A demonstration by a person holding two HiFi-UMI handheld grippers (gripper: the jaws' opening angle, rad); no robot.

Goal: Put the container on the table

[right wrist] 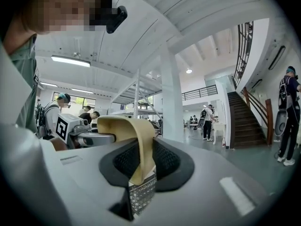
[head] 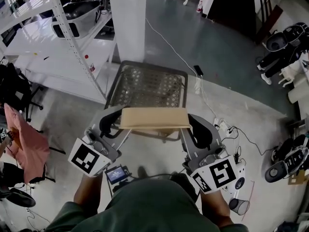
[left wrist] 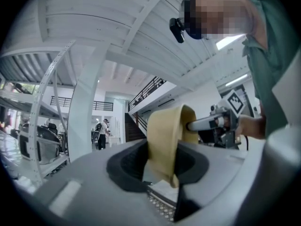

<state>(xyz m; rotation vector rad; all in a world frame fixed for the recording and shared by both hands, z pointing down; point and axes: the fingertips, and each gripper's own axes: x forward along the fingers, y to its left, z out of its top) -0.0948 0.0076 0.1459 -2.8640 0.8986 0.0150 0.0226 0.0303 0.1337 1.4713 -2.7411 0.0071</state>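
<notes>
Floor point(head: 227, 47): grey concrete, darker and glossy on the far side, pale and scuffed on the near side.

Standing on it:
- white pillar point(head: 128, 18)
- white shelving rack point(head: 72, 37), at left
- black-and-white swivel chairs point(head: 282, 45), at right

Lying on it:
- thin white cable point(head: 169, 45), running from beside the pillar to a white power strip point(head: 198, 83)
- second strip point(head: 223, 125) with dark leads, nearer, at right

Rack shelf point(head: 34, 30): carries a dark bin point(head: 77, 11).

Bright, even indoor light; shadows on the floor point(head: 227, 57) are soft. The 2 gripper views bulge fisheye with black corners; a ceiling strip point(right wrist: 70, 60) glares.
</notes>
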